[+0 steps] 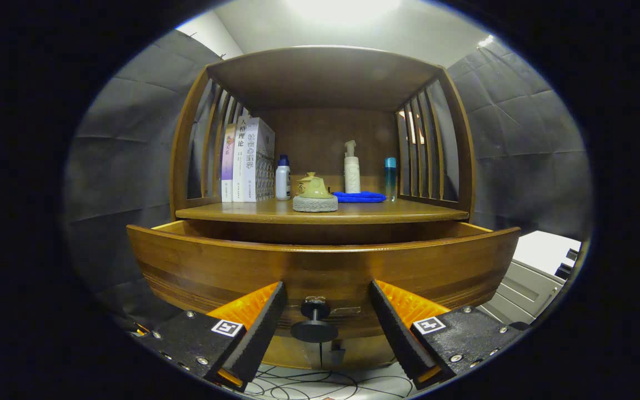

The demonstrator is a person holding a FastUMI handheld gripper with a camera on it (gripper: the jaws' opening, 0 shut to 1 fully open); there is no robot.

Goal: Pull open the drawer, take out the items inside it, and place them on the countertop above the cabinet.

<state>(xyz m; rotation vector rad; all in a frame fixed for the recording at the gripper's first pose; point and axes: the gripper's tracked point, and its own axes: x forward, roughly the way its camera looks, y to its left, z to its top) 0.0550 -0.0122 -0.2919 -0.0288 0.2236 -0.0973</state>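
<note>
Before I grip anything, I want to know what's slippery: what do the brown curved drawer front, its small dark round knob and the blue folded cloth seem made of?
The brown curved drawer front looks like varnished wood: visible grain, glossy sheen. The small dark round knob, between the open gripper fingers, looks smooth, perhaps metal or plastic. The blue folded cloth on the countertop looks soft and matte, likely fabric.

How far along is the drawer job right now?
Done: the drawer is pulled out from under the countertop. In hand: nothing; the gripper is open, its fingers either side of the drawer knob without touching it. Left: taking items out and setting them on the countertop. The drawer's front hides its inside, so I can't tell what it holds.
</note>
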